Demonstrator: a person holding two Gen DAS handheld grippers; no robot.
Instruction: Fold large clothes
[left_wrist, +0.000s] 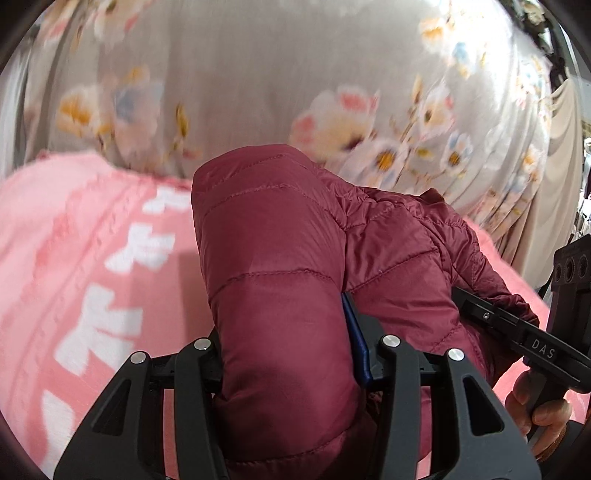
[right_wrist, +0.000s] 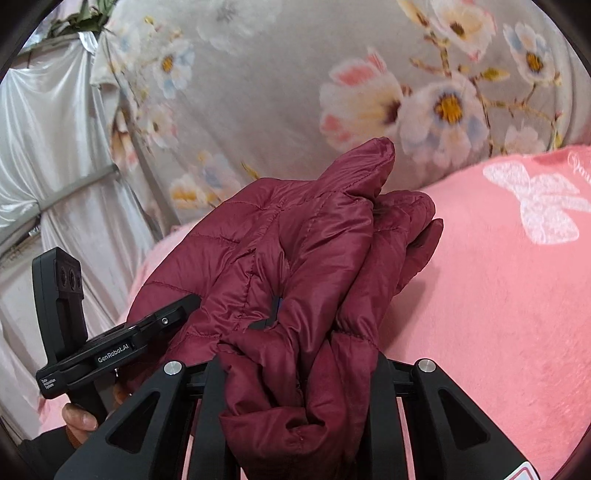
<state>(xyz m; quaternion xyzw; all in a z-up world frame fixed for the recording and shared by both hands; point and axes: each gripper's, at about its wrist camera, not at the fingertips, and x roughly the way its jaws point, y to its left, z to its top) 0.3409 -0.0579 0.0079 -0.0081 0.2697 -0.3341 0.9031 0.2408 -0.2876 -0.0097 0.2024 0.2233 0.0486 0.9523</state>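
A maroon quilted puffer jacket (left_wrist: 273, 258) lies partly on a pink blanket. In the left wrist view a thick padded fold of it fills the gap between my left gripper's (left_wrist: 286, 332) fingers, which are shut on it; a blue pad (left_wrist: 355, 336) presses its right side. My right gripper (left_wrist: 517, 328) shows at the right edge, gripping the same jacket. In the right wrist view, bunched jacket fabric (right_wrist: 306, 258) is pinched between my right gripper's (right_wrist: 299, 369) fingers, whose tips are hidden. The left gripper (right_wrist: 166, 321) holds the jacket's left side.
The pink blanket (right_wrist: 498, 295) with white motifs covers the surface under the jacket. A grey floral cloth (left_wrist: 258, 74) rises behind it. White satin drapery (right_wrist: 55, 147) hangs at the left and beige cloth (left_wrist: 561, 166) at the right. A person's hand (left_wrist: 539, 410) holds each gripper handle.
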